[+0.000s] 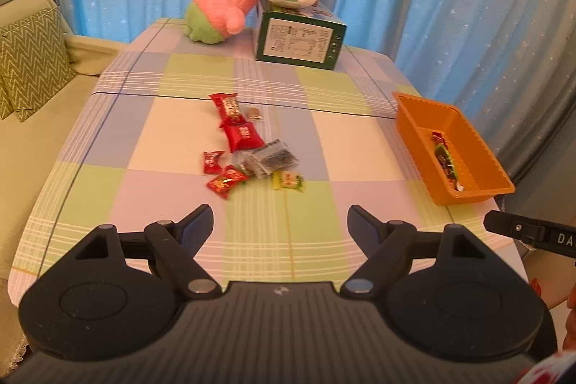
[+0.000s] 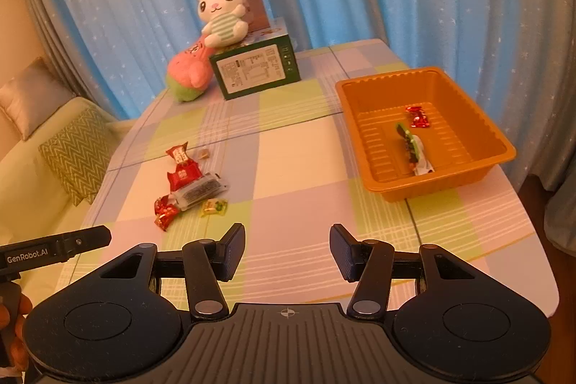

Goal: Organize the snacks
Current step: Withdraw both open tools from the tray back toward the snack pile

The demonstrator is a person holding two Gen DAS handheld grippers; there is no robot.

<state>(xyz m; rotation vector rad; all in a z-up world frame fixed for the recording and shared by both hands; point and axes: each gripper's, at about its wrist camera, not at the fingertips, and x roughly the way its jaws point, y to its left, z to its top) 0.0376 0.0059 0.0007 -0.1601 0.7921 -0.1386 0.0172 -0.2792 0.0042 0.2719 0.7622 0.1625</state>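
checked tablecloth (image 2: 288, 161): orange tray (image 2: 464, 175) holds 2 wrapped snacks (image 2: 412, 146); left tool (image 1: 279, 225), right tool (image 2: 287, 251) both released, empty.

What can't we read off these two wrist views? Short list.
- Tray contents, left wrist view: its near wall hides part of the snacks; the red candy shows only from the right wrist.
- Box label text: too small in both views.
- Snack pile: wrappers overlap and blur, so no exact count.
- Small brown piece: too small to identify.
- Right tongs, left wrist view: cut off by the edge.
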